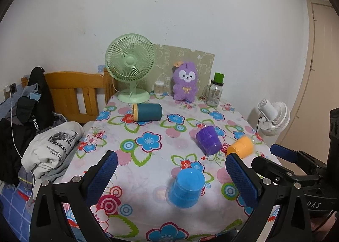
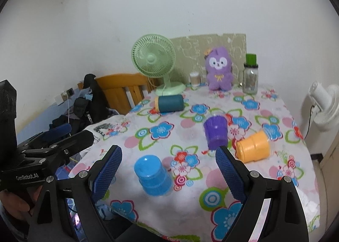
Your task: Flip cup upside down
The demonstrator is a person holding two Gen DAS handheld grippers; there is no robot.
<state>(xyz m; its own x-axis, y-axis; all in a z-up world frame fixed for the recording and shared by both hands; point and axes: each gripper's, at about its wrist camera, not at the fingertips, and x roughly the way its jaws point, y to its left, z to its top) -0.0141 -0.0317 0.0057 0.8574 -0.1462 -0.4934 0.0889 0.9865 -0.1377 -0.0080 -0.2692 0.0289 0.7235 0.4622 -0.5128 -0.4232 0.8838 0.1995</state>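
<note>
Nearest, left hand-held gripper (image 1: 171,175): blue-padded fingers spread wide, nothing between them, poised over the near edge of the tabletop (image 1: 148,169) with its flowered cloth. Right hand-held gripper (image 2: 168,168): likewise spread wide and empty, alongside the left one; each shows at the edge of the other's view.

Just ahead of both, blue cup (image 1: 186,188) stands upside down on the cloth, base up, mouth on the cloth. From the left wrist view it sits ahead and between the finger pads; from the right wrist view it lies nearer the left finger. No contact with either hand-held gripper.

Farther on, right of centre: purple cup (image 1: 208,140), base toward the camera; whether it is fully inverted or tilted, cannot tell. Just to its right, orange cup (image 1: 241,147) lies on its side, base toward the hand-held grippers. The two are close; touching or not, cannot tell.

Farther still, ahead and left: teal cup (image 1: 148,111) with a yellow-orange rim, lying on its side, mouth to the left.

At the far edge, against the wall: green desk fan (image 1: 130,70), a small cotton-swab jar (image 1: 159,88), purple plush toy (image 1: 185,81), clear bottle (image 1: 216,91) with a green cap. Beyond the tabletop to the right, a white fan (image 1: 273,118). To the left, a wooden bed frame (image 1: 78,91) with piled clothes (image 1: 50,148).
</note>
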